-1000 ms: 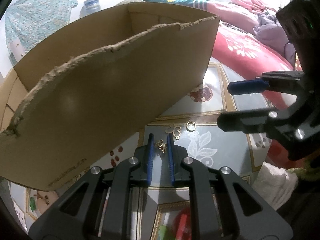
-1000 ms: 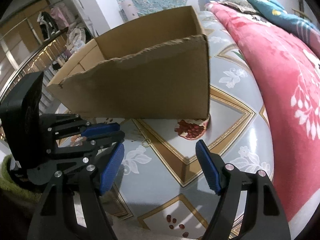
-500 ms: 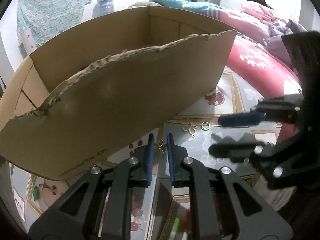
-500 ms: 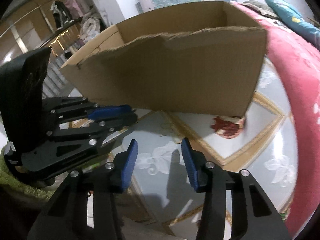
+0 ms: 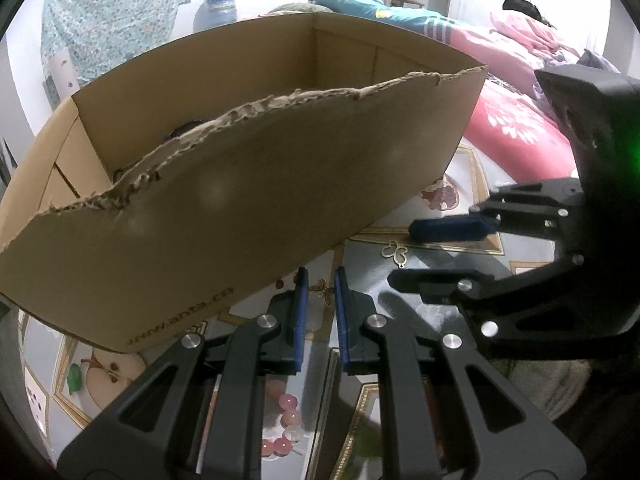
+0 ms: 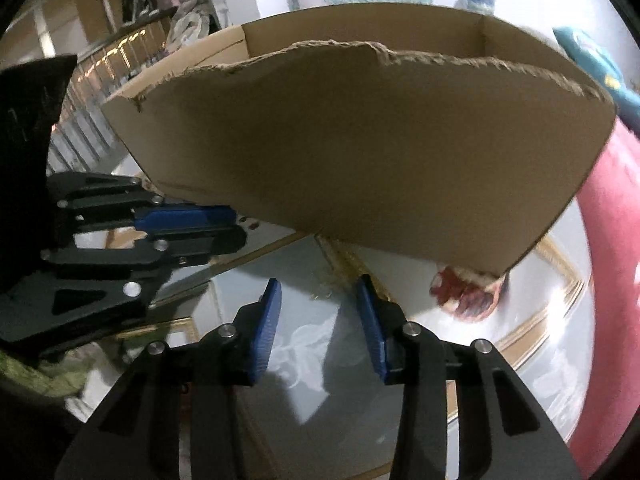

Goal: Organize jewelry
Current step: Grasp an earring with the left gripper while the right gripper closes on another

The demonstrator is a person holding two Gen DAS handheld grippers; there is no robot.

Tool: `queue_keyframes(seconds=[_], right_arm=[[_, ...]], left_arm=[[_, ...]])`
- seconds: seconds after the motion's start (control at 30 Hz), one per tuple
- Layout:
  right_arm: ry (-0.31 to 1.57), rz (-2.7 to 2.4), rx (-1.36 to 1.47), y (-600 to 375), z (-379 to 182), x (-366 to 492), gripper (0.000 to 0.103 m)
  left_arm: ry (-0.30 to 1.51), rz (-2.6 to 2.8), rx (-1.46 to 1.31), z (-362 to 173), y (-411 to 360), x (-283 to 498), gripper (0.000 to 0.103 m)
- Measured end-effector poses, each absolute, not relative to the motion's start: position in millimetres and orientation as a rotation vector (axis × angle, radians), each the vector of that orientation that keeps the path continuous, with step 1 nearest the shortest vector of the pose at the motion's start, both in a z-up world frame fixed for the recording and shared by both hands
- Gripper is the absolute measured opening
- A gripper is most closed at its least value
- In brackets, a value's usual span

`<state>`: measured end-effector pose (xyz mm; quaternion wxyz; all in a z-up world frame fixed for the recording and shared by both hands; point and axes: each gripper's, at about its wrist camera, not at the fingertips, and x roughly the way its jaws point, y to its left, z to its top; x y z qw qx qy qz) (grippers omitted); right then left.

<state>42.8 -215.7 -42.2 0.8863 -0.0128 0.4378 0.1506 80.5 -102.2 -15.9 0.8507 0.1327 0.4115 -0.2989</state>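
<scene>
Open cardboard box point(image 5: 248, 184) with a torn near rim stands on the patterned worktop point(image 5: 452, 248); a dark item shows inside by the far wall, too hidden to identify. Left gripper point(image 5: 319, 292) has its jaws nearly together around a small gold butterfly charm point(image 5: 322, 290), contact not discernible; a gold clover-shaped charm point(image 5: 396, 251) lies flat just beyond, long axis running diagonally, near the box's right corner. Right gripper point(image 6: 318, 312), jaws closing with nothing between them, hovers over bare worktop between the box wall and a red blanket point(image 6: 612, 280).

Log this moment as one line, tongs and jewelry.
left tongs: shut on butterfly charm | right tongs: closing, nothing gripped | clover charm: on tabletop | cardboard box: behind
</scene>
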Motion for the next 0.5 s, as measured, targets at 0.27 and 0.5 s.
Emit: queue_keyframes(seconds=[0.27, 0.5], right_arm=[[0.907, 0.352, -0.123, -215, -39, 50, 0.025], [0.918, 0.369, -0.102, -216, -39, 54, 0.012]], left_arm=[[0.872, -0.628, 0.265, -18, -100, 83, 0.012], [0.874, -0.629, 0.262, -19, -99, 84, 0.012]])
